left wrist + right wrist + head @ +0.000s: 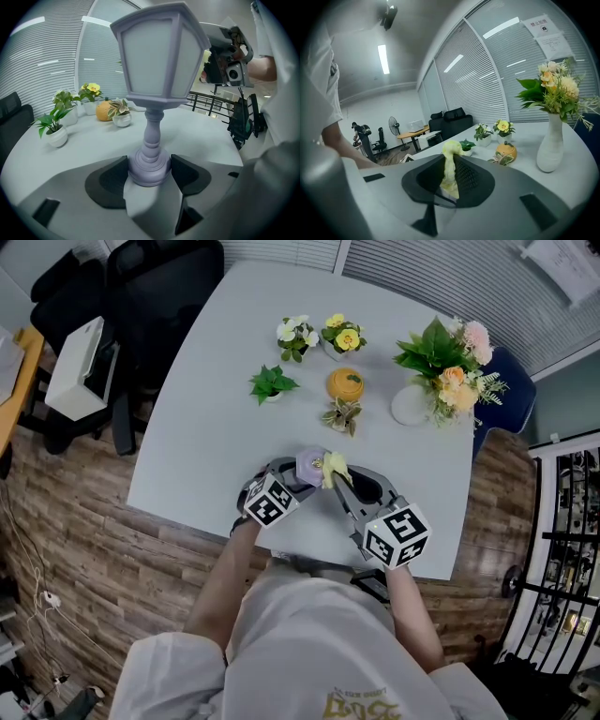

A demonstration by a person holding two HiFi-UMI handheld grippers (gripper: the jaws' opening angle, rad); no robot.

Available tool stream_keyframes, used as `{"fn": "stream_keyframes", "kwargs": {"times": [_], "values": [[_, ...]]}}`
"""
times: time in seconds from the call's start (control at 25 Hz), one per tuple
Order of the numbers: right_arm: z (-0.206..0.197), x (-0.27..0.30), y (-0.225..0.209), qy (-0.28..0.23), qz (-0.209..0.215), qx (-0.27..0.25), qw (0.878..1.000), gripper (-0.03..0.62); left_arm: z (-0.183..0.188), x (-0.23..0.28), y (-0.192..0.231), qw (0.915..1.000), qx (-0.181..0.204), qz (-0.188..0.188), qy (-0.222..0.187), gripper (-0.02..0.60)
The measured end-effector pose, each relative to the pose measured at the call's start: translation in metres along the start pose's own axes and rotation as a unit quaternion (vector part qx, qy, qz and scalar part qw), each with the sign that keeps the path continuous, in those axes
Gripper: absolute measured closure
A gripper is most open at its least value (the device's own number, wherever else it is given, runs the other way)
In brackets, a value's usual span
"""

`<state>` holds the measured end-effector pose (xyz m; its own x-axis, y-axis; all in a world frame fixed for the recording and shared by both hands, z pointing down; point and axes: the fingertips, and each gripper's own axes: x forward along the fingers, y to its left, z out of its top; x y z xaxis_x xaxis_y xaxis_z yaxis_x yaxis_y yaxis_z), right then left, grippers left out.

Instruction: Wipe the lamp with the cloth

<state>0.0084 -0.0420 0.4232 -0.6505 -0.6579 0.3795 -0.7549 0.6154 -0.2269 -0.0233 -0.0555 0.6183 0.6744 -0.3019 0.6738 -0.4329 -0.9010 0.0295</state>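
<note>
Left hand-held gripper (149, 169) is clenched on the round base of the pale lilac lantern-shaped lamp (157, 51), upright near the front edge of the light grey surface (216, 427). Right hand-held gripper (450, 180) pinches a crumpled yellow cloth (451, 152) beside the lamp's head. Farther back stand a green potted plant (272, 383) and a white vase of flowers (412, 404)

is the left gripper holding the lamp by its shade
No, the left gripper clamps the lamp by its round base, and the shade stands free above the jaws.
</note>
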Motion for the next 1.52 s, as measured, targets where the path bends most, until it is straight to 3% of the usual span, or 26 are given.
{"fn": "stream_keyframes", "kwargs": {"times": [1.52], "values": [[0.003,0.017,0.048,0.034,0.047,-0.136,0.989,0.533,0.001,0.001,0.000,1.0000,0.003,0.003,-0.002,0.293]]}}
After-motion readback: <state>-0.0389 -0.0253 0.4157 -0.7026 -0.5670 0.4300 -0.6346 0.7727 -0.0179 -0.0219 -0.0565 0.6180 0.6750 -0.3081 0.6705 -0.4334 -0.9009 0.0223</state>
